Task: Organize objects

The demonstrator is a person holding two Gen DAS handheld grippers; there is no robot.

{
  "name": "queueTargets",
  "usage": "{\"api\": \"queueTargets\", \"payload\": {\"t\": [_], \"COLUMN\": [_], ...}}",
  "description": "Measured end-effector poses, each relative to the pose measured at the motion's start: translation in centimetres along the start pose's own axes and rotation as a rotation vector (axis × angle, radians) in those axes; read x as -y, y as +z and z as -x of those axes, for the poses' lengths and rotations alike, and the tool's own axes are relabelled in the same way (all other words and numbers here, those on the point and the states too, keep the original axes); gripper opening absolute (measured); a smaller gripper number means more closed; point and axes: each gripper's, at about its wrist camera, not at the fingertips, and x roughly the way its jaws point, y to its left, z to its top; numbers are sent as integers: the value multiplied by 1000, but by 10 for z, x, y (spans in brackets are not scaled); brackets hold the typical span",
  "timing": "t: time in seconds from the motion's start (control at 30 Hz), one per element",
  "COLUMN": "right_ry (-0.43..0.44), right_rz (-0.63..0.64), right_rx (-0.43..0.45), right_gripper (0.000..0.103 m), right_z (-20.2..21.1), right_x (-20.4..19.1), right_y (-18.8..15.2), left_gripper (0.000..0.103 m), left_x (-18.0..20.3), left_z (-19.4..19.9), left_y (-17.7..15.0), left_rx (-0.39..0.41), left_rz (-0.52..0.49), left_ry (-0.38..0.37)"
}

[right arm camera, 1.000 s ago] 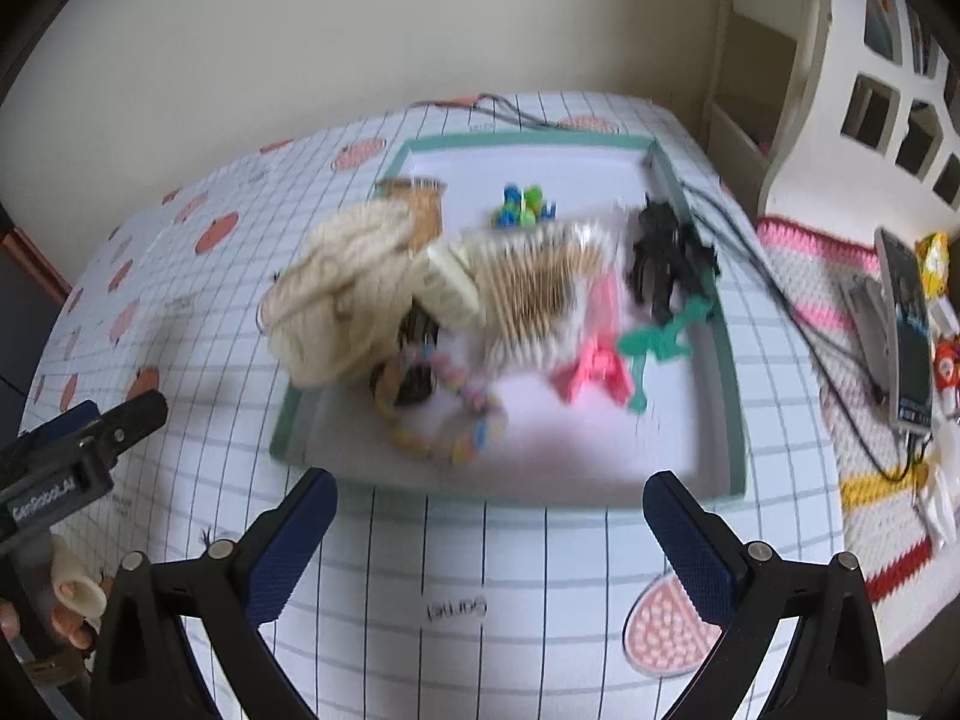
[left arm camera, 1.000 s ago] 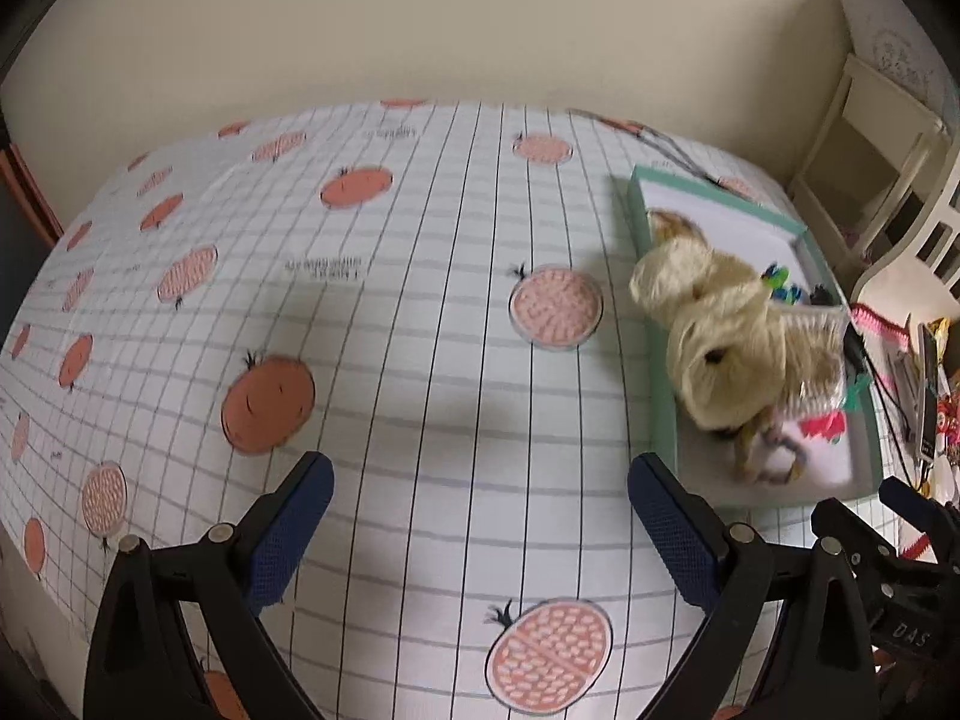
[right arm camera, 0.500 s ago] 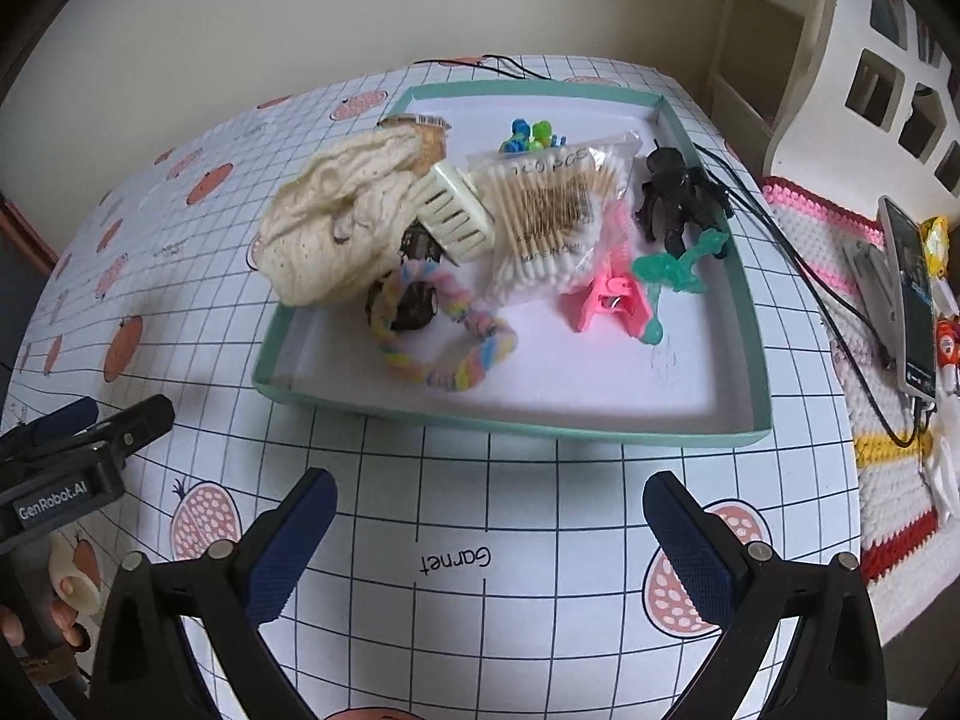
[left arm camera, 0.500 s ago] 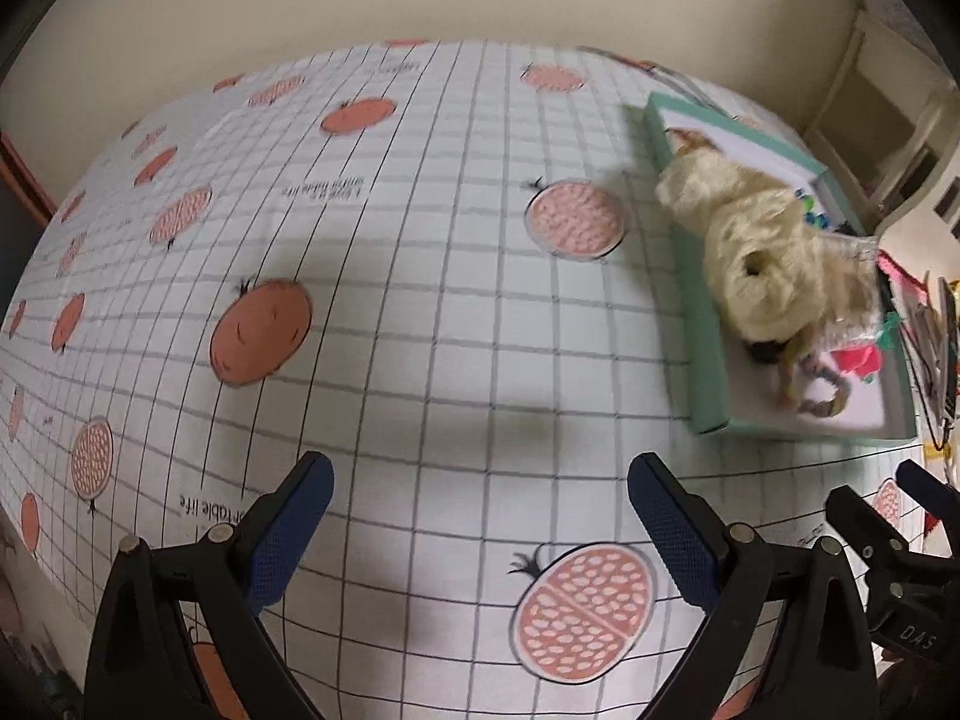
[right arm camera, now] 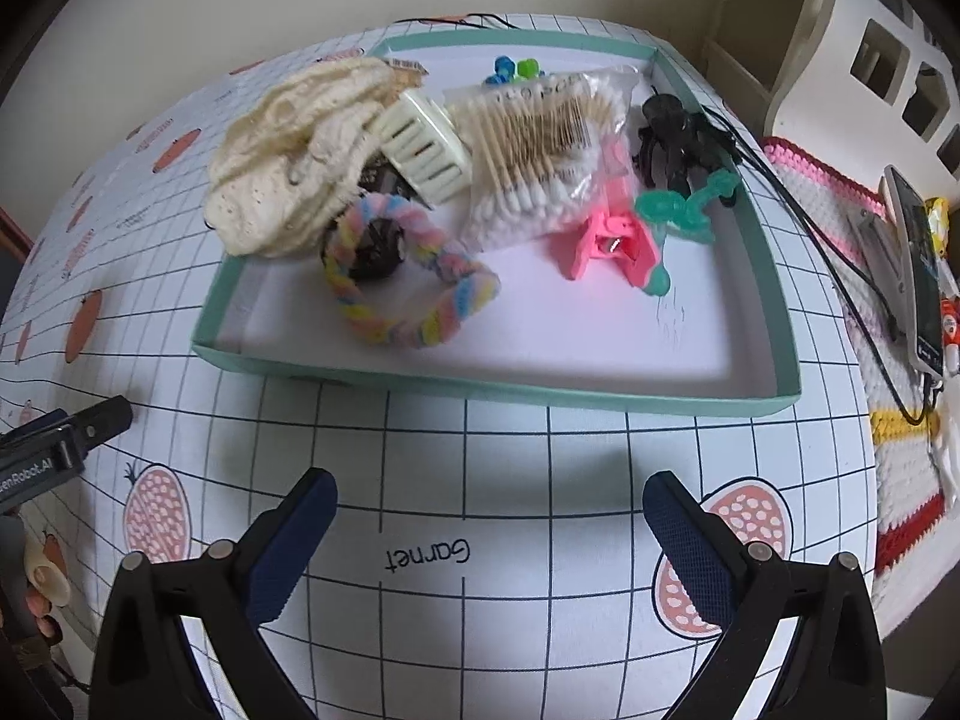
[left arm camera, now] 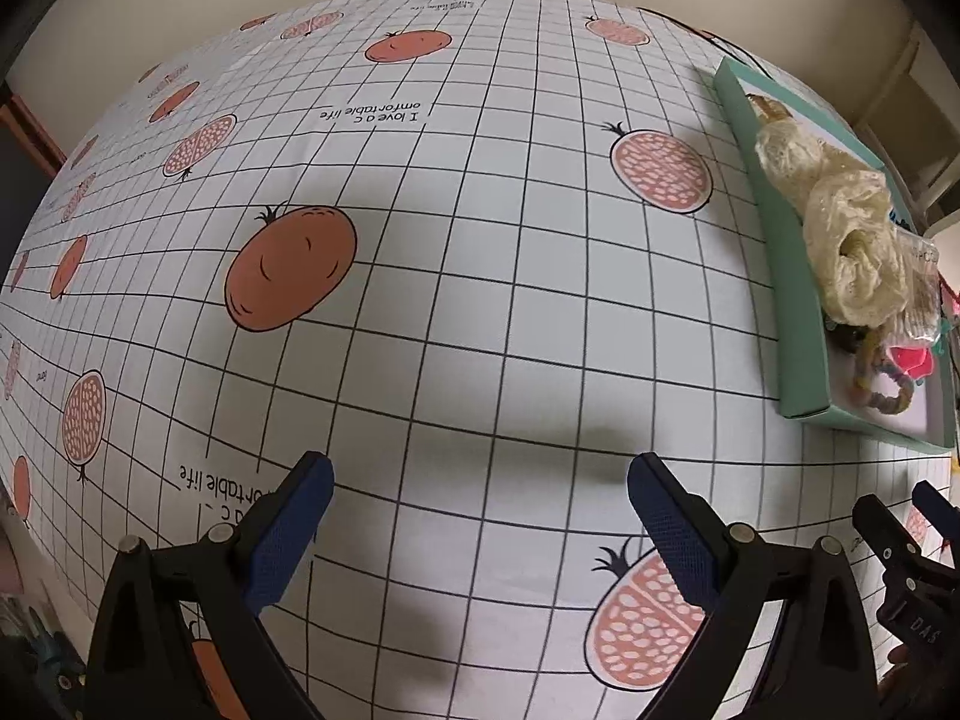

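Note:
A shallow teal tray (right arm camera: 576, 393) lies on the checked tablecloth and holds a pile of small things. In it are a cream knitted piece (right arm camera: 288, 150), a cream comb-like clip (right arm camera: 423, 147), a bag of cotton swabs (right arm camera: 540, 144), a pastel twisted ring (right arm camera: 408, 282), a pink clip (right arm camera: 606, 243), a teal clip (right arm camera: 672, 207) and a black clip (right arm camera: 672, 132). My right gripper (right arm camera: 489, 519) is open just in front of the tray's near wall, holding nothing. My left gripper (left arm camera: 480, 504) is open over bare cloth, with the tray (left arm camera: 798, 324) to its right.
The tablecloth (left arm camera: 450, 240) carries pomegranate prints and grid lines. A black cable (right arm camera: 840, 276) runs past the tray's right side to a phone (right arm camera: 918, 276) on a crocheted mat (right arm camera: 888, 420). White furniture (right arm camera: 870, 30) stands at the back right. A hand (right arm camera: 36, 588) shows at the left edge.
Both grippers have drawn back and down toward the near table edge. The tray now sits farther right in the left view and lower, closer in the right view. Both stay open.

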Motion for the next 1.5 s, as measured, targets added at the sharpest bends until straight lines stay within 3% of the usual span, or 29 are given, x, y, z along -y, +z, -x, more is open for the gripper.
{"api": "queueTargets", "payload": {"t": [1.5], "right_ry": [-28], "right_rz": [17], "right_rx": [21], "right_gripper": [103], "right_z": [-1], "right_x": [-12], "right_y": [1], "left_gripper": [103], "left_x": [11], "left_z": [-2], "left_y": [-10], "left_rx": [17], "left_rz": [-34], "left_ry": [-18]}}
